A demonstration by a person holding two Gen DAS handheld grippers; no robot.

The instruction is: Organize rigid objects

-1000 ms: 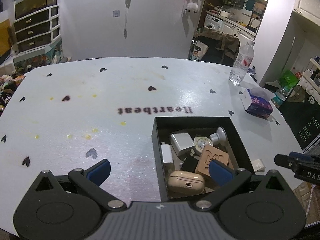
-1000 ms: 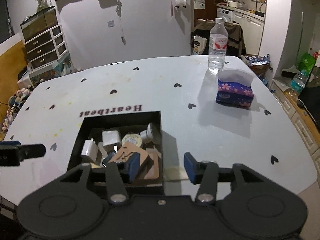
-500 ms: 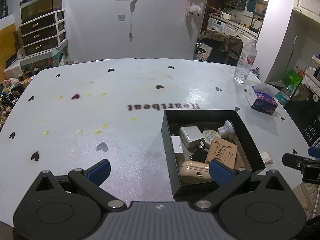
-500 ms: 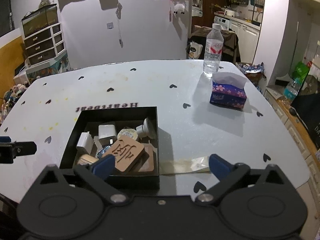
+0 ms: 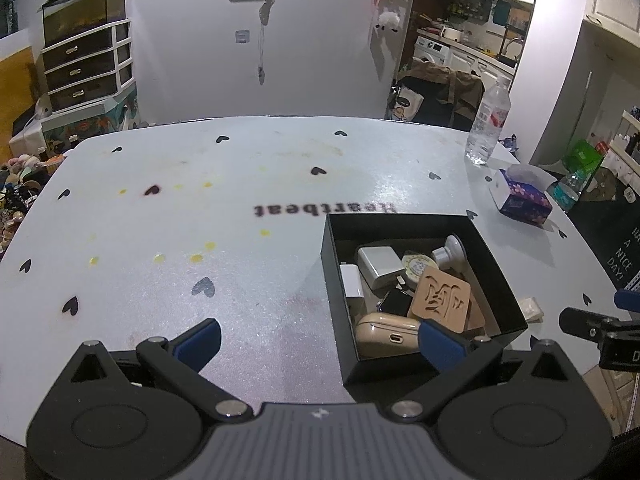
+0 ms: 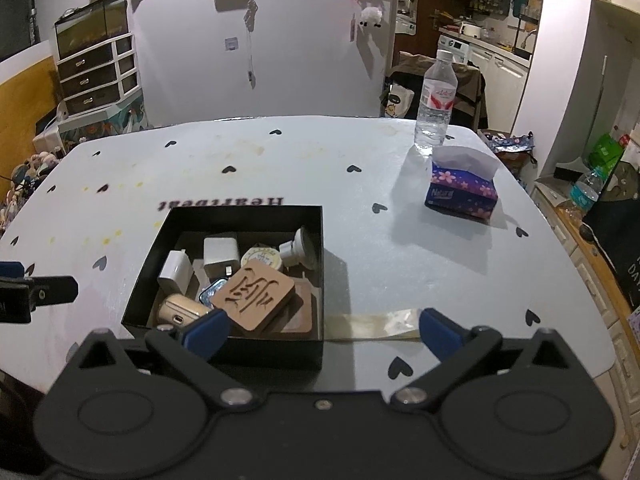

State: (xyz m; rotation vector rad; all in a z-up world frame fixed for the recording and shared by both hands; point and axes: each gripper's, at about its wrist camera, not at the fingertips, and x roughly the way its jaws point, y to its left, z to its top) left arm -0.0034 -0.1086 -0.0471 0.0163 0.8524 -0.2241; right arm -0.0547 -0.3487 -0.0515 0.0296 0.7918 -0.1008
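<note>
A black open box [image 5: 335,264] [image 6: 148,276] stands near the table's front edge. In it lie a carved wooden coaster [image 5: 440,298] [image 6: 254,296], white chargers [image 5: 378,261] [image 6: 220,254], a beige earbud case [image 5: 386,334] [image 6: 180,312], a round tin [image 6: 262,258] and a white knob [image 6: 298,248]. My left gripper [image 5: 318,346] is open and empty, held above the table just before the box. My right gripper [image 6: 322,330] is open and empty, over the box's near right corner.
A water bottle [image 6: 436,100] and a blue tissue box [image 6: 462,190] stand at the far right. A strip of clear tape [image 6: 372,326] lies on the white table [image 6: 240,168] right of the box. Drawers and clutter are at the far left.
Both grippers have pulled back and risen from the box. The right gripper has opened wide. The wooden coaster now lies in the box.
</note>
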